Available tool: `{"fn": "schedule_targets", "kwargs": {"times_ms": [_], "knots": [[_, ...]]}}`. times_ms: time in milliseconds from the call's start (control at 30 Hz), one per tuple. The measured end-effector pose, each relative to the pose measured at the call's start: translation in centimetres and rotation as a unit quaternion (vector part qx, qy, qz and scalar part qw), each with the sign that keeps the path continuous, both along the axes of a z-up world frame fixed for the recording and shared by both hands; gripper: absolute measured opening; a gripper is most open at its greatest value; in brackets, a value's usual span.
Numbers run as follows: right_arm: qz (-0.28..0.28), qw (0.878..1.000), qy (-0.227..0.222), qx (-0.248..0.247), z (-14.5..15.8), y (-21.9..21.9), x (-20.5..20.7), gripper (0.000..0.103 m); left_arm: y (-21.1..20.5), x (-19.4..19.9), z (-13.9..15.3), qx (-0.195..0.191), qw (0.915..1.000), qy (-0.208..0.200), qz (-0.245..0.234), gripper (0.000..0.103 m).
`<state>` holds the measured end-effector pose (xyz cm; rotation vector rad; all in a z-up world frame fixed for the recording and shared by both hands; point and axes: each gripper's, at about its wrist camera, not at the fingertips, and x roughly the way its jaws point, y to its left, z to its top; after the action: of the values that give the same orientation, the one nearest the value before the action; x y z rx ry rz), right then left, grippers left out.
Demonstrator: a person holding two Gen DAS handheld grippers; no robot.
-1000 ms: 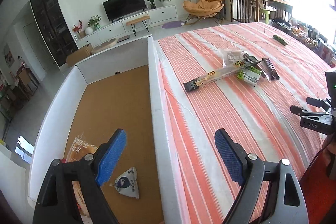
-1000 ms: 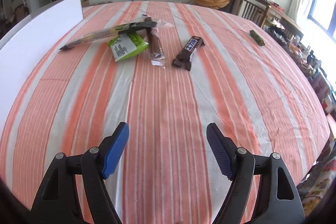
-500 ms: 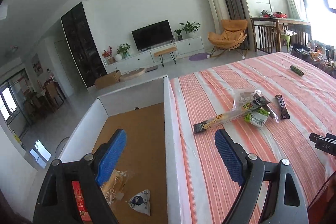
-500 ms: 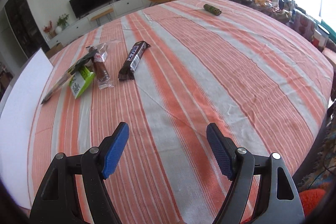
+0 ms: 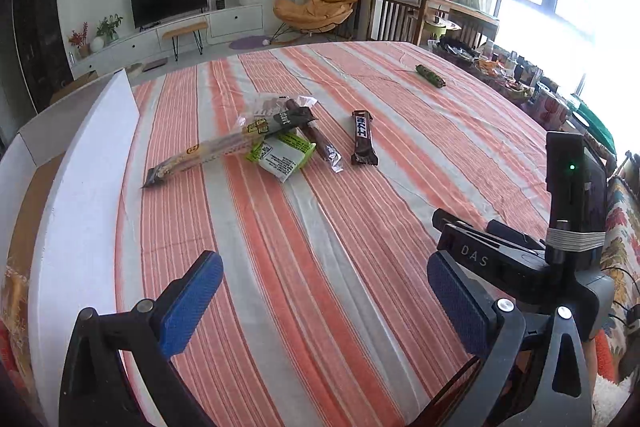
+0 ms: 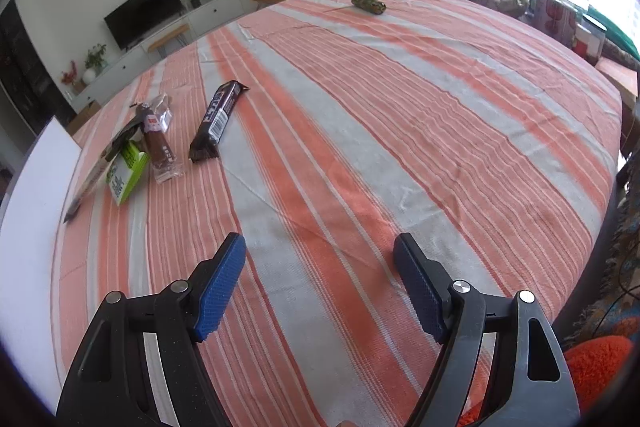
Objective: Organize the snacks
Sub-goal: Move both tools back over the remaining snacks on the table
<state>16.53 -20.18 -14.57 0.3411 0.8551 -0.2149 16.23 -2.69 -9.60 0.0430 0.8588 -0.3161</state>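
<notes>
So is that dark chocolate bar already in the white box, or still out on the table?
Still out. The chocolate bar lies flat on the striped tablecloth, beside the other snacks, apart from the white box.

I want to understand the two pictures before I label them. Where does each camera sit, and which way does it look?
Left wrist: on the left tongs, looking down across the striped table at the snack pile beside the white box; its blue pads stand open and empty, and the right tongs show at the right edge.
Right wrist: on the right tongs, open and empty, facing the same table.
Shared: the chocolate bar, the pile, the green roll.
</notes>
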Motion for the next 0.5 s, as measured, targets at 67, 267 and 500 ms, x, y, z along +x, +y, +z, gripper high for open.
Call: {"fn": "schedule_targets", "kwargs": {"times_ms": [67,267,500], "knots": [[0.001,1.000,0.000,0.000,0.0,0.0,0.0,0.081,0.3,1.4,-2.4,-0.001,0.9995,0.026,0.021,0.101],[0.004,1.000,0.003,-0.005,0.0,0.2,0.0,0.083,0.2,3.4,-6.5,0.036,0.9972,0.047,0.045,0.101],[0.007,1.000,0.009,-0.016,0.0,0.6,0.2,0.084,0.1,3.8,-7.7,0.051,0.9968,0.041,0.045,0.102]]}}
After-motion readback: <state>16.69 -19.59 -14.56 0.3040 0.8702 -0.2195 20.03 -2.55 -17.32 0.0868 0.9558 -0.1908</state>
